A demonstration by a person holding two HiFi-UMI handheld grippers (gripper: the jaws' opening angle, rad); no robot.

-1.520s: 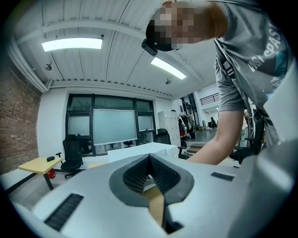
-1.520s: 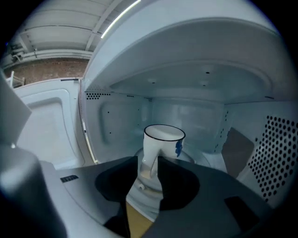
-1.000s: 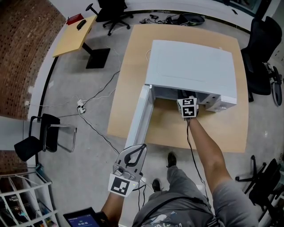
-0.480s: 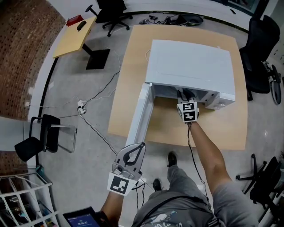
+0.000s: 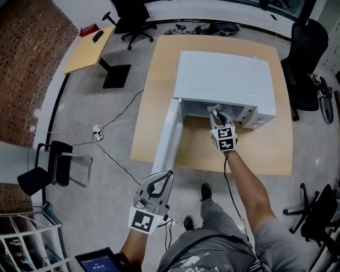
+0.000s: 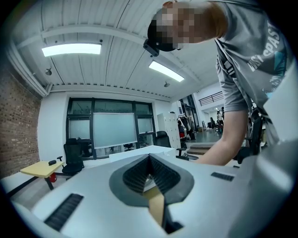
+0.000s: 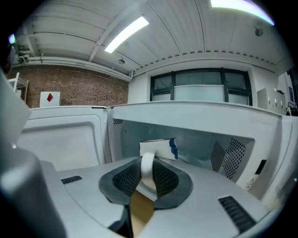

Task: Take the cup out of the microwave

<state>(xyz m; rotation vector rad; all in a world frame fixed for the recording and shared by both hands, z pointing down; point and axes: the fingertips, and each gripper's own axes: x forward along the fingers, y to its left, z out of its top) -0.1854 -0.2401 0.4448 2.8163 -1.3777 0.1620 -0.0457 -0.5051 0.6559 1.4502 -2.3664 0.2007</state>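
Observation:
A white microwave stands on a wooden table, its door swung open to the left. My right gripper is at the mouth of the cavity. In the right gripper view a white cup with a blue mark hangs just in front of the cavity, and the right gripper is shut on its handle. My left gripper hangs off the table's near edge, below the door, with its jaws together and nothing in them.
Cables and a power strip lie on the floor left of the table. A small yellow desk is at the back left. Black office chairs stand at the back, right and left.
The right gripper has drawn back out of the cavity towards me, bringing the cup with it. The left gripper has barely moved.

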